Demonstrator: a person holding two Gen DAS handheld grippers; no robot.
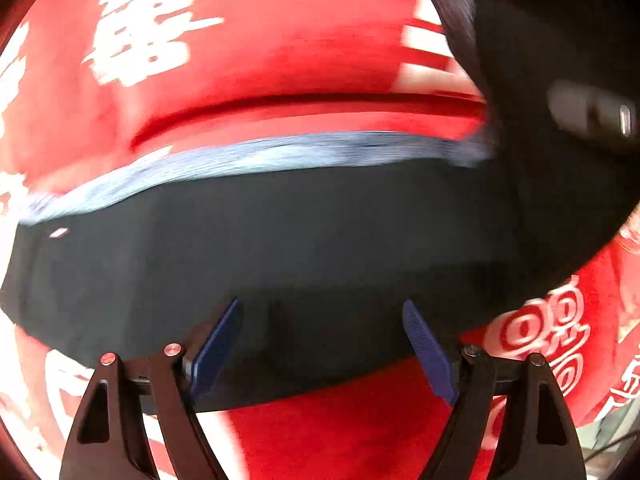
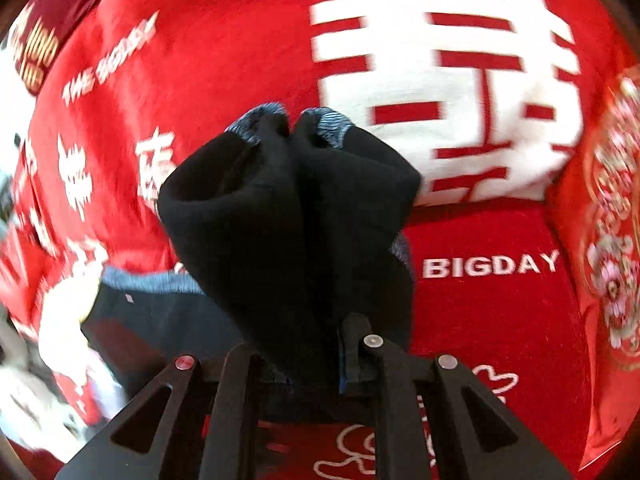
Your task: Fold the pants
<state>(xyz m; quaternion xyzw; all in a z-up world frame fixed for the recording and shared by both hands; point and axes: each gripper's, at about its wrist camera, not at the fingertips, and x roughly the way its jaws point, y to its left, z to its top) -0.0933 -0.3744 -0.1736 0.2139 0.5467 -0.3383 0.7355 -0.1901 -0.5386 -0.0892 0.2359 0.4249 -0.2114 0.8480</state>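
Observation:
The pants (image 1: pixel 280 248) are black with a blue-grey waistband (image 1: pixel 256 160) and lie on a red bedspread (image 1: pixel 280 40). My left gripper (image 1: pixel 322 340) is open just above the near edge of the black cloth, its blue pads (image 1: pixel 218 344) apart and empty. My right gripper (image 2: pixel 316 344) is shut on a bunched-up part of the pants (image 2: pixel 288 208) and holds it lifted above the bedspread (image 2: pixel 480 312). The fingertips are hidden in the cloth. The rest of the pants (image 2: pixel 160 320) lies flat to the left, with the waistband (image 2: pixel 152 282) showing.
The red bedspread has large white characters (image 2: pixel 440 92) and the words BIGDAY (image 2: pixel 490 266). A red patterned pillow (image 2: pixel 612 220) lies at the right. A raised fold of black cloth (image 1: pixel 560 120) fills the upper right of the left wrist view.

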